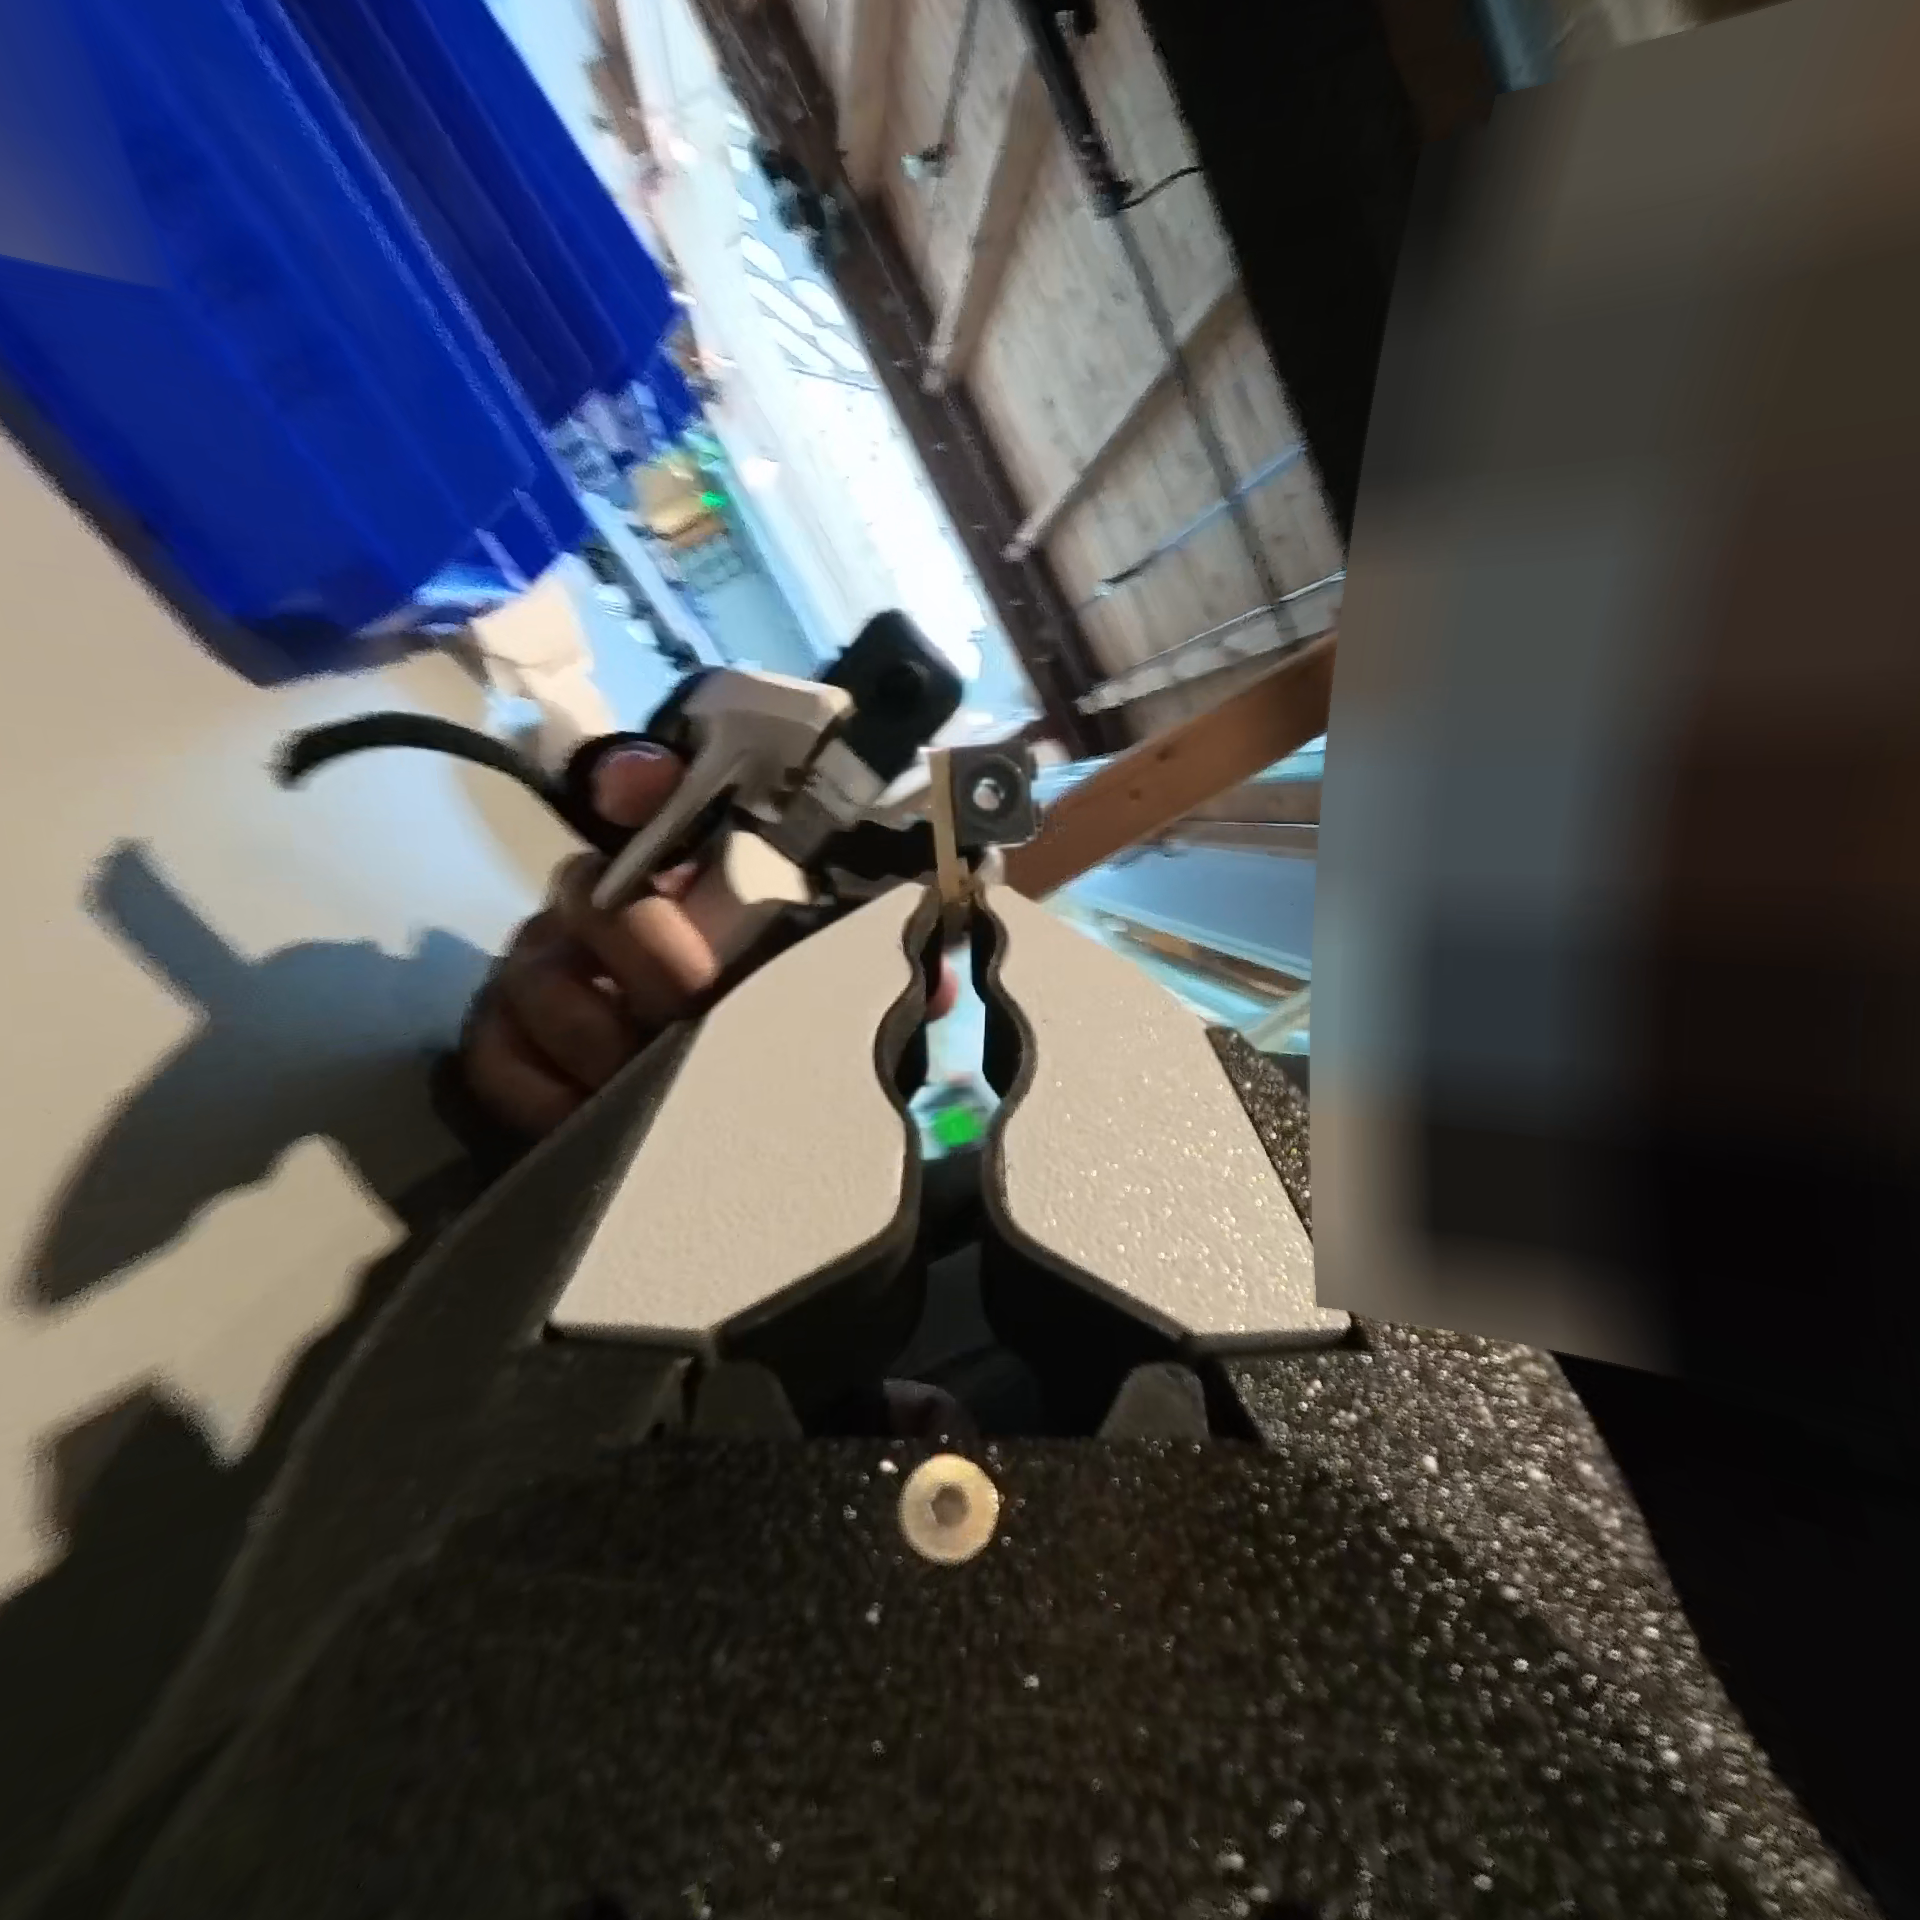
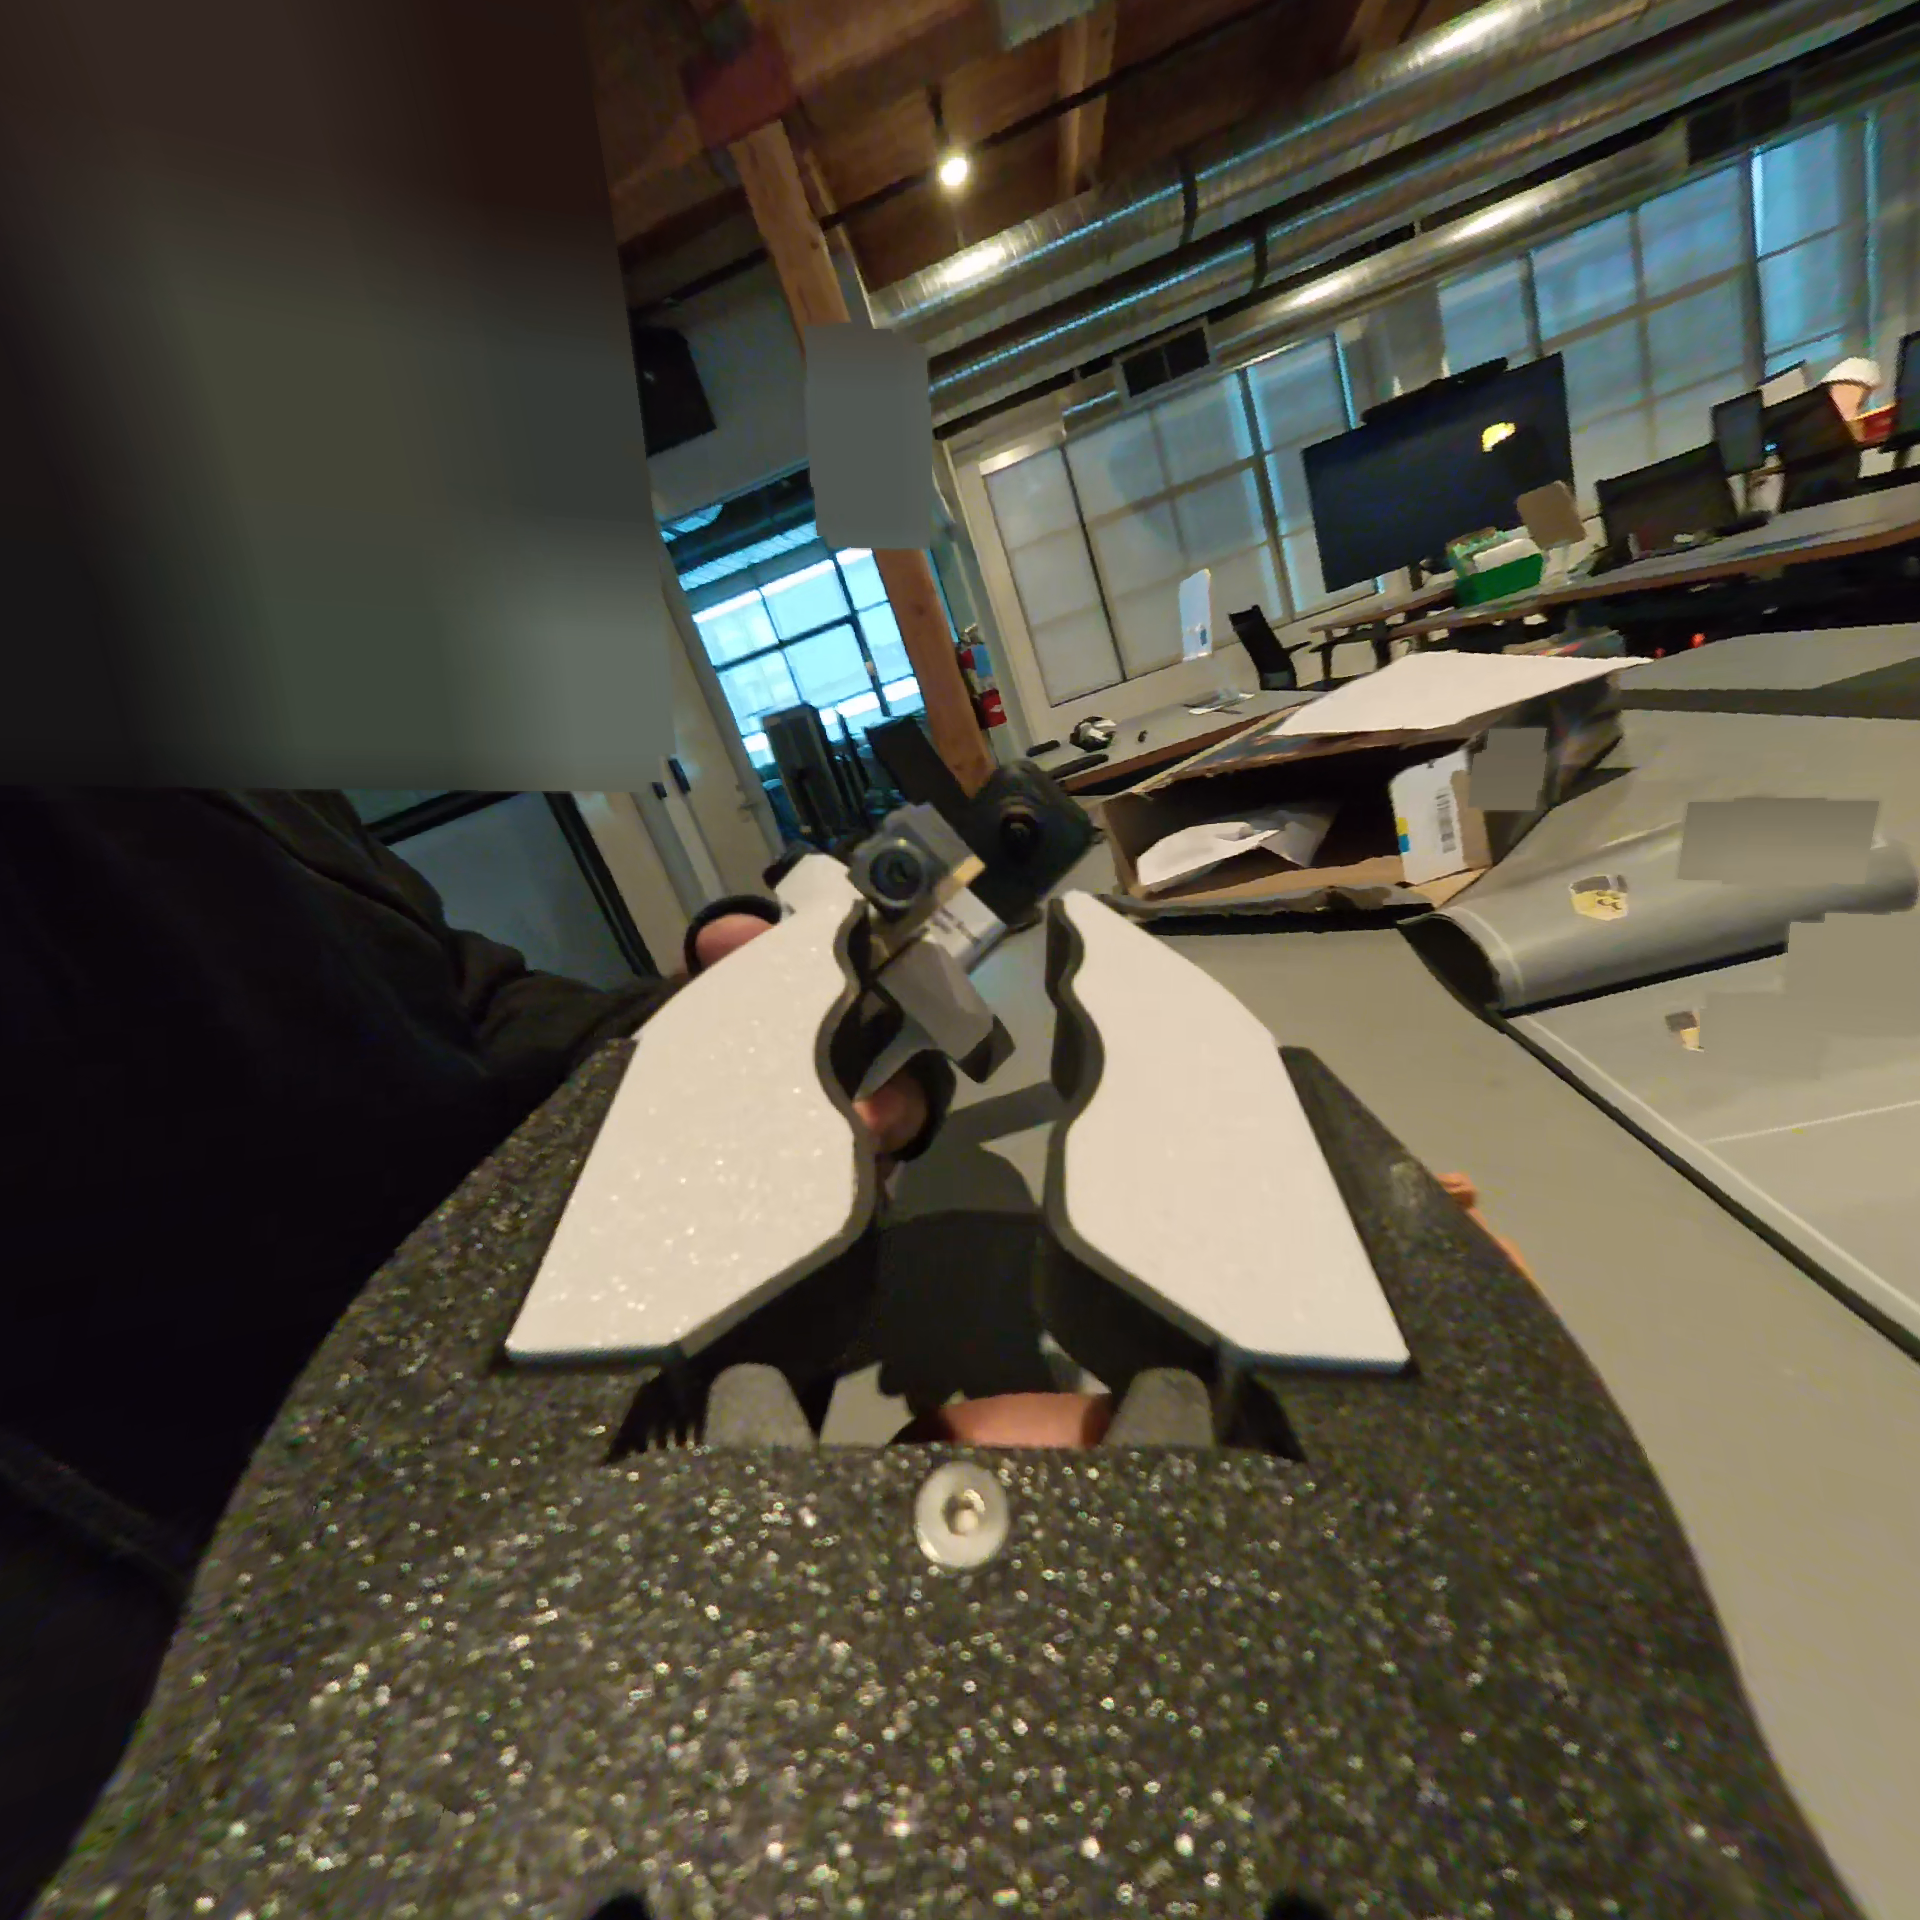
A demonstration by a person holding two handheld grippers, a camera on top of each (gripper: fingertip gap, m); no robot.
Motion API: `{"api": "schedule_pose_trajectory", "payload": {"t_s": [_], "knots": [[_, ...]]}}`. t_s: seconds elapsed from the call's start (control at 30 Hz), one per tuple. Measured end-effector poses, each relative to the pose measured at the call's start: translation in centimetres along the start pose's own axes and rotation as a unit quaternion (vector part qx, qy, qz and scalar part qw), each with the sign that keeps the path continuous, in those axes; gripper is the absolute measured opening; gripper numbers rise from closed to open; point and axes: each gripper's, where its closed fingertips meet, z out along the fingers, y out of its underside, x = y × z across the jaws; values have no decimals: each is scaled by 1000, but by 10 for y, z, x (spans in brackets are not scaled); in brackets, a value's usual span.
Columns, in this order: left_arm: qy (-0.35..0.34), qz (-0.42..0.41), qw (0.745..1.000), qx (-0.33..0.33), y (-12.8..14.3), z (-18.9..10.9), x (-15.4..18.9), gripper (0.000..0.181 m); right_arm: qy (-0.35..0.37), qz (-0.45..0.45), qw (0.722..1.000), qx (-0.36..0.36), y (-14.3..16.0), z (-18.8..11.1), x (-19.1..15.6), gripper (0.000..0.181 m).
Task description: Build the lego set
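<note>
My left gripper [image 1: 957,906] is shut on a small lego piece [image 1: 982,798], a grey square block with a round hole fixed to a thin tan plate that sticks up from the fingertips. In the right wrist view the same piece [image 2: 900,869] shows held up in the air by the left gripper [image 2: 896,930], right by my right gripper's left fingertip. My right gripper [image 2: 956,914] is open and empty, its jaws wide apart. It also shows in the left wrist view [image 1: 727,769], held by a hand just beyond the piece.
A blue bin [image 1: 260,312] stands on the pale table at the left. On the grey table [image 2: 1351,1091] lie an open cardboard box [image 2: 1351,810], a grey plastic bag [image 2: 1662,914] and a small loose piece [image 2: 1683,1029]. A person in a dark sleeve is close at the left. Left and right tips are no more than a few centimetres apart.
</note>
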Motion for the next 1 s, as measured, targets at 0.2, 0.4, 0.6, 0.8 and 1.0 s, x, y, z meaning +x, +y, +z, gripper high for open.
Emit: {"api": "schedule_pose_trajectory", "payload": {"t_s": [0.2,0.4,0.6,0.8,1.0], "knots": [[-117,55,992,-4,-3,-7,-22,4,56,-98,992,-46,8,2,6,32],[-126,62,990,-14,1,-6,-19,4,101,-224,967,-72,6,2,5,30],[-123,44,991,-25,7,-6,-19,4,81,-279,952,-101,8,2,-4,23],[-138,42,988,-49,13,-5,-21,4,69,-291,945,-130,13,1,-6,17],[-141,27,988,-55,15,-4,-22,4,65,-285,946,-139,15,-1,-6,17]]}}
